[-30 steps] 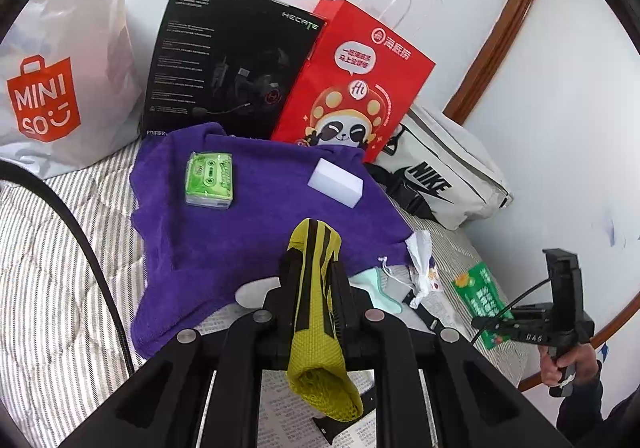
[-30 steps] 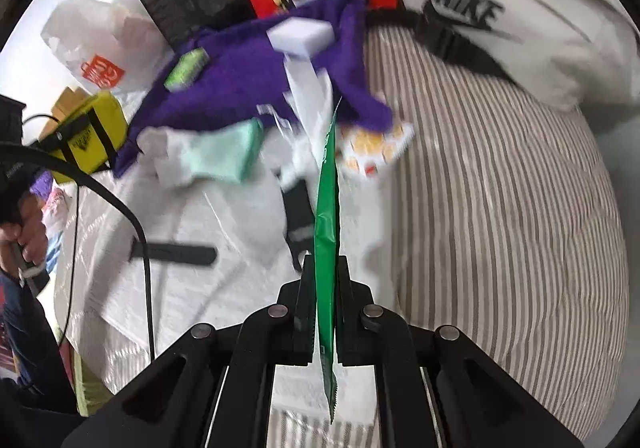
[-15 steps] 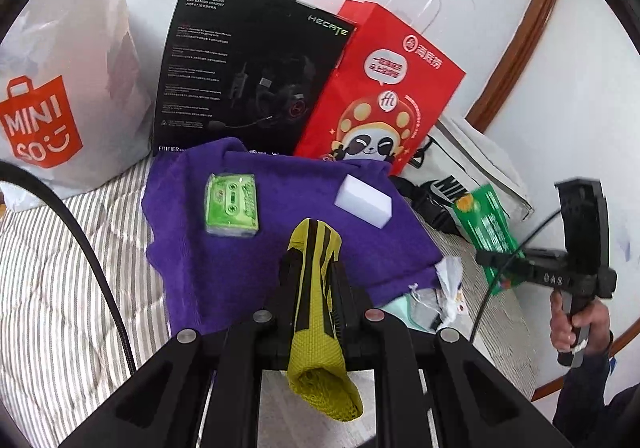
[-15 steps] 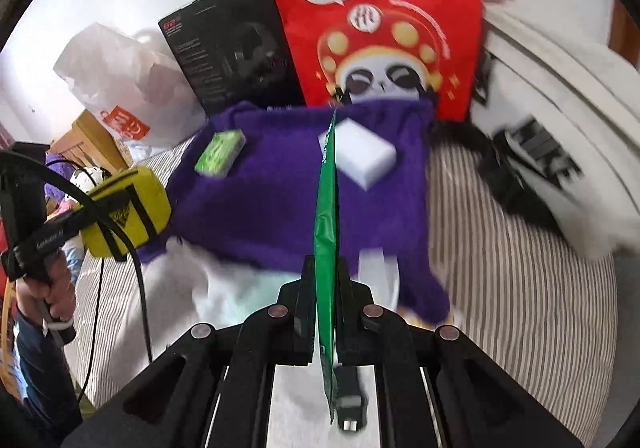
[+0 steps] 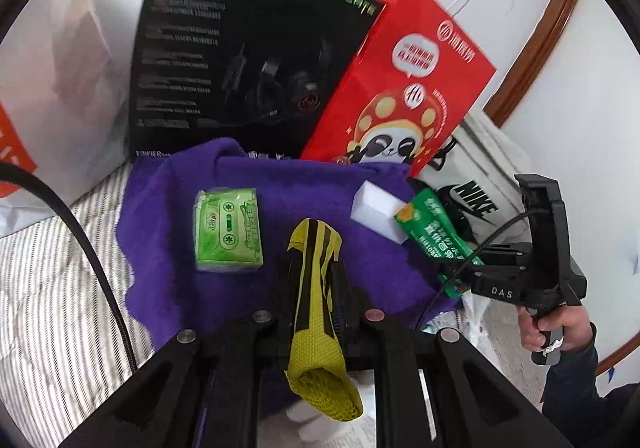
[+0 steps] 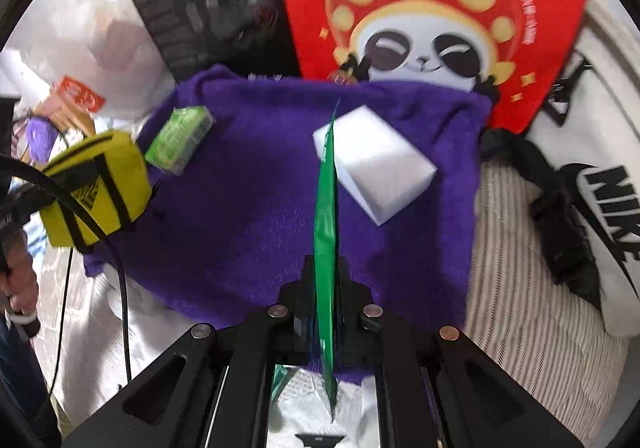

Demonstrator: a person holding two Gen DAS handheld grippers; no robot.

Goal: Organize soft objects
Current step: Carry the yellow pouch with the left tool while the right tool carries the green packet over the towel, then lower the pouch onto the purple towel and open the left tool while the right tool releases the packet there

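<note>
A purple towel (image 5: 280, 207) (image 6: 256, 215) lies spread on the striped bed. On it sit a green tissue pack (image 5: 228, 230) (image 6: 178, 137) and a white sponge block (image 5: 378, 211) (image 6: 376, 163). My left gripper (image 5: 314, 280) is shut on a yellow and black fabric pouch (image 5: 316, 320) (image 6: 94, 187), held over the towel's near edge. My right gripper (image 6: 326, 288) (image 5: 460, 272) is shut on a flat green sachet (image 6: 326, 232) (image 5: 434, 236), held edge-on over the towel, next to the white sponge.
A black headset box (image 5: 248, 59), a red panda paper bag (image 5: 404, 87) (image 6: 432, 7) and a white plastic shopping bag (image 5: 48, 95) stand at the back by the wall. A white Nike bag (image 5: 476, 183) (image 6: 600, 175) lies to the right. White wrappers (image 6: 312, 400) lie near the towel's front edge.
Both grippers moved forward toward the purple towel. The right gripper carried the green sachet from the bed's right side to over the towel beside the sponge. Grips unchanged.
</note>
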